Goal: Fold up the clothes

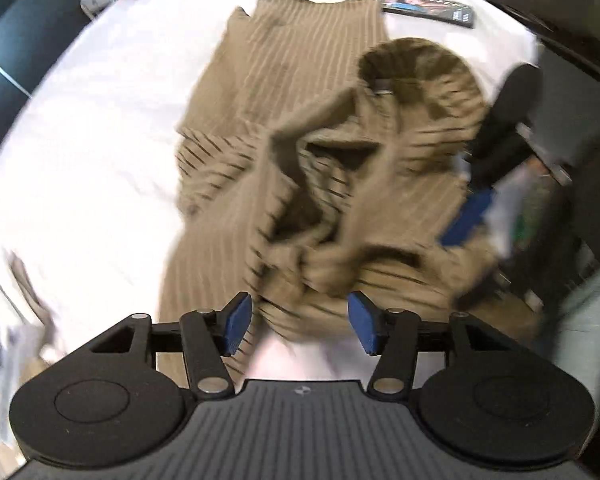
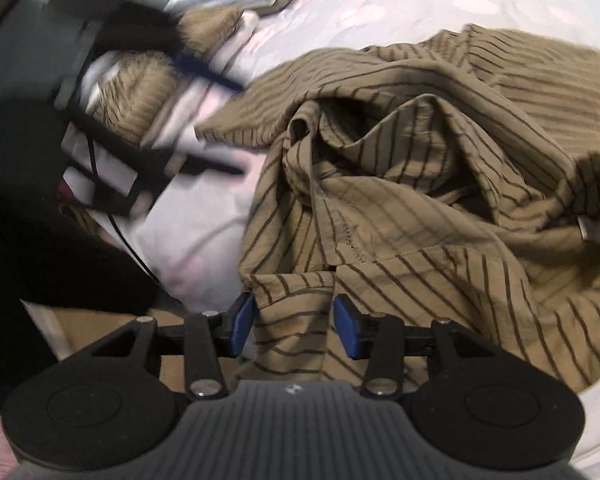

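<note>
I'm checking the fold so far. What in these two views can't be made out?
- Left wrist view: near half of the striped shirt is motion-blurred; its folds are unclear.
- Left wrist view: right gripper is smeared; its opening is unreadable.
- Right wrist view: shirt's far end is cut off by the frame edge.

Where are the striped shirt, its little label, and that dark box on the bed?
striped shirt (image 2: 400,216): right wrist view, crumpled middle.
label (image 2: 592,230): right wrist view, white tab.
dark box (image 1: 428,9): left wrist view, its top face.

Counted: one brown striped shirt (image 1: 300,128), one bed (image 1: 100,140), one dark flat box (image 1: 428,9), two tongs: left (image 1: 300,324), right (image 2: 295,327).
</note>
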The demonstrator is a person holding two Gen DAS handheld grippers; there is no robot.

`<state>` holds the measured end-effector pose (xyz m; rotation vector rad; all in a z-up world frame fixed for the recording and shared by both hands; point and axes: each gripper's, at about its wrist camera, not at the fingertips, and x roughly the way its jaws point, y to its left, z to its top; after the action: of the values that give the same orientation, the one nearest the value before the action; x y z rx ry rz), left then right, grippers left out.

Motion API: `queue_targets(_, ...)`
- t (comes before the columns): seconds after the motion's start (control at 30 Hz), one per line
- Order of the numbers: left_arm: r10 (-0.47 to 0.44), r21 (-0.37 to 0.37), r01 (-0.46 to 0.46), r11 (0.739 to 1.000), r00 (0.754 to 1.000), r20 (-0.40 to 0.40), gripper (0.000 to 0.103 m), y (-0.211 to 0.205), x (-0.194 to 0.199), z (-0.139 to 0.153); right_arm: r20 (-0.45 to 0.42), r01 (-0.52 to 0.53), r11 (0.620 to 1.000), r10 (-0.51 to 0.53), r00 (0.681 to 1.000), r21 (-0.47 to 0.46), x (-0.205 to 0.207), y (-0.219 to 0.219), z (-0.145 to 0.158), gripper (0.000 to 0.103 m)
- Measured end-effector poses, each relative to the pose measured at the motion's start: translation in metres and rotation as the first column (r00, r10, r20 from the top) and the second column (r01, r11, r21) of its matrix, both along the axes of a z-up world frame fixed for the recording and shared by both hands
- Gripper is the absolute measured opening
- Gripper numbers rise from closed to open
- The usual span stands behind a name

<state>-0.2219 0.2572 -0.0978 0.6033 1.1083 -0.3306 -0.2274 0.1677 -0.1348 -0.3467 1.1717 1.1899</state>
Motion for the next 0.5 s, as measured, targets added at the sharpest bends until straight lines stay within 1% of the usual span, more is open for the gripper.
queue_targets(0.1,-0.016,0.037,0.014,0.999,0.999,0.042,0.053,0.001,0.016,-0.012,0.078,-0.047,0.998,0.051,0.996,-0.05,-0.009,0.009,-0.011,0.048)
queue_targets(0.17,0.001,0.053,-0.004,0.999,0.998,0.064,0.054,0.002,0.026,-0.02,0.105,-0.057,0.996,0.065,0.992,-0.073,-0.01,0.011,-0.018,0.046)
queue_targets(0.3,0.031,0.047,-0.033,0.998,0.998,0.06,0.057,0.004,0.045,-0.032,0.192,-0.053,0.99,0.078,0.978,-0.13,-0.007,0.015,-0.029,0.038)
queue_targets(0.33,0.034,0.058,-0.037,0.998,0.998,0.058,0.057,0.004,0.049,-0.036,0.199,-0.044,0.989,0.071,0.978,-0.138,-0.004,0.015,-0.03,0.036)
queue_targets(0.37,0.046,0.069,-0.049,0.996,0.998,0.052,0.057,0.003,0.053,-0.04,0.185,-0.033,0.99,0.058,0.981,-0.135,0.0,0.014,-0.031,0.035)
queue_targets(0.4,0.058,0.081,-0.061,0.995,0.997,0.046,0.057,0.003,0.056,-0.044,0.17,-0.022,0.991,0.044,0.984,-0.131,0.004,0.013,-0.031,0.032)
queue_targets(0.43,0.07,0.087,-0.073,0.994,0.997,0.039,0.056,0.003,0.06,-0.047,0.164,-0.01,0.991,0.032,0.986,-0.131,0.007,0.012,-0.031,0.024)
queue_targets(0.47,0.084,0.078,-0.086,0.993,0.996,0.028,0.05,0.004,0.063,-0.05,0.168,-0.005,0.991,0.027,0.985,-0.131,0.009,0.011,-0.03,0.021)
queue_targets(0.5,0.098,0.067,-0.099,0.993,0.995,0.017,0.041,0.005,0.067,-0.052,0.172,-0.001,0.991,0.024,0.985,-0.131,0.011,0.01,-0.03,0.019)
